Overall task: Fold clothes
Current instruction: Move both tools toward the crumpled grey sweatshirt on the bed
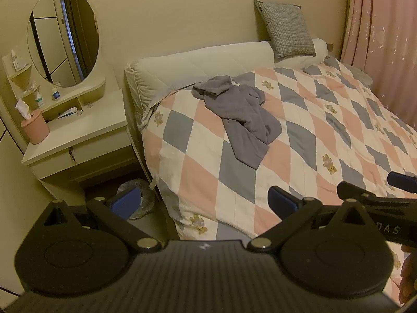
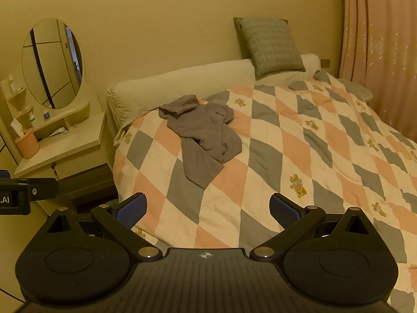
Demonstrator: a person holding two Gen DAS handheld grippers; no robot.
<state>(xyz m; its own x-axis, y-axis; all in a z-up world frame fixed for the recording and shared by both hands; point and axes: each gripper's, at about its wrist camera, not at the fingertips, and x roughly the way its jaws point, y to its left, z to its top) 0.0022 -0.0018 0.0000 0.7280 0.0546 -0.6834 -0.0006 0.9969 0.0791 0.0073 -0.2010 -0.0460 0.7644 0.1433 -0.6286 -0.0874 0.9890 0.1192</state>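
Observation:
A crumpled grey garment (image 1: 239, 114) (image 2: 203, 135) lies on the checked quilt near the head of the bed, left of centre. My left gripper (image 1: 203, 203) is open, held above the bed's near corner, well short of the garment, with nothing between its blue pads. My right gripper (image 2: 208, 210) is open too, above the quilt's near edge and far from the garment. Its black body (image 1: 375, 198) shows at the right edge of the left wrist view. Part of the left gripper (image 2: 23, 190) shows at the left edge of the right wrist view.
The bed carries a pink, grey and white quilt (image 1: 299, 143) (image 2: 299, 151), a white bolster (image 1: 203, 62) and a grey cushion (image 1: 286, 28). A dressing table (image 1: 78, 130) with oval mirror, bottles and a pink tissue holder (image 1: 35, 126) stands left. Pink curtains (image 1: 383, 34) hang right. A lined bin (image 1: 138, 198) sits on the floor.

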